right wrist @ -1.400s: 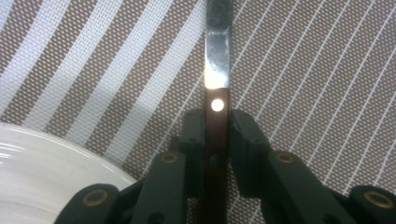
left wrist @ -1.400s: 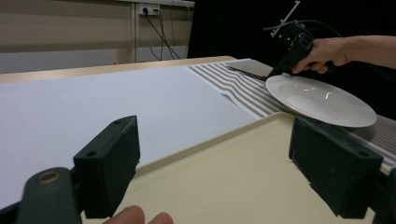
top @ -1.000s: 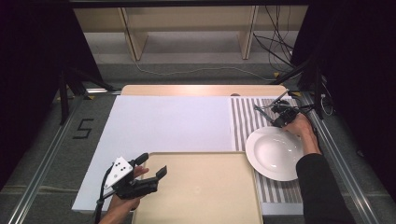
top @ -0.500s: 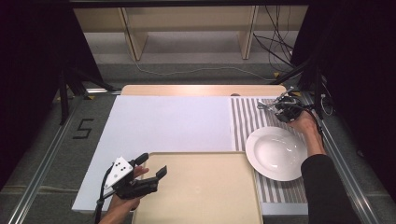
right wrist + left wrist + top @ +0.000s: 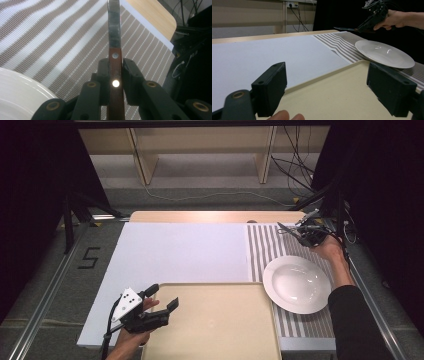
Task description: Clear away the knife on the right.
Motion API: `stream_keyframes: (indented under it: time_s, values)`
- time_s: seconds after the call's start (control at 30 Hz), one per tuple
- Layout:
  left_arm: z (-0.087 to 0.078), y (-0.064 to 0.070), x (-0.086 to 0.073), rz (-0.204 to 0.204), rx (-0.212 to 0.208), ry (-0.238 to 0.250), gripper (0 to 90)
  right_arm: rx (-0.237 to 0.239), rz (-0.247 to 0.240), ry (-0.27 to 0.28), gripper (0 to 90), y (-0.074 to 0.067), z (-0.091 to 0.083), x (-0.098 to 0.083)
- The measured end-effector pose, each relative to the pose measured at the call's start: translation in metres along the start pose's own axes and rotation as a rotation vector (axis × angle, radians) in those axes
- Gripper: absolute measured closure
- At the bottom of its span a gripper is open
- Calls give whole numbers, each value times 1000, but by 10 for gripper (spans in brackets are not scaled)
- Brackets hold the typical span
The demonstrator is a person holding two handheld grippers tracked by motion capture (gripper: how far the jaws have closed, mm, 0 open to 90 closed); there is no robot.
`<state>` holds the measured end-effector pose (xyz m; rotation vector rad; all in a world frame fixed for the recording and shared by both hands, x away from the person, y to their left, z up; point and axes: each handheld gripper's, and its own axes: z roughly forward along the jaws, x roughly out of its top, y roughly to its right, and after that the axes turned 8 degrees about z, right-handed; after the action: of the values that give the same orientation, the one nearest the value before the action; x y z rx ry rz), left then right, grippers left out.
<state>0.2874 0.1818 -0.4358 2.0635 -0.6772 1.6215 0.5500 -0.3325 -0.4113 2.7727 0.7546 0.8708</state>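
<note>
A knife (image 5: 115, 37) with a brown wooden handle and a steel blade is clamped between the jaws of my right gripper (image 5: 115, 67). In the high view the right gripper (image 5: 300, 235) holds the knife (image 5: 286, 229) in the air over the far part of the striped placemat (image 5: 265, 250), its blade pointing left. A white plate (image 5: 297, 284) lies on the placemat, nearer than the knife. My left gripper (image 5: 162, 296) stands open, jaws wide, over the left edge of the beige tray (image 5: 220, 330), with nothing between them.
A white sheet (image 5: 180, 255) covers the table's middle and left. The wooden tabletop (image 5: 215, 216) shows along the far edge. Cables (image 5: 305, 180) hang at the back right, and dark curtains flank both sides.
My right gripper has lifted the knife a little higher above the placemat. The left gripper has kept still.
</note>
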Motion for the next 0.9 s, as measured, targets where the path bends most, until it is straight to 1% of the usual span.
stream_keyframes:
  time_s: [0.13,0.2,0.27,0.43,0.67,0.83,0.9]
  values:
    - [0,0,0,1,0,-1,164,24,6,45,777,-4,-11,2]
    - [0,0,0,0,2,-3,164,48,11,70,777,-8,-18,3]
    - [0,0,0,1,2,-2,164,62,2,92,777,-14,-26,4]
    - [-1,0,0,7,3,-3,164,134,22,170,776,-32,-44,3]
    - [-1,0,0,7,3,-3,163,218,20,231,776,-57,-63,-8]
    - [-1,1,0,6,5,-3,163,246,-17,249,776,-76,-74,-17]
    - [-1,1,1,10,5,1,163,258,-18,253,776,-82,-80,-20]
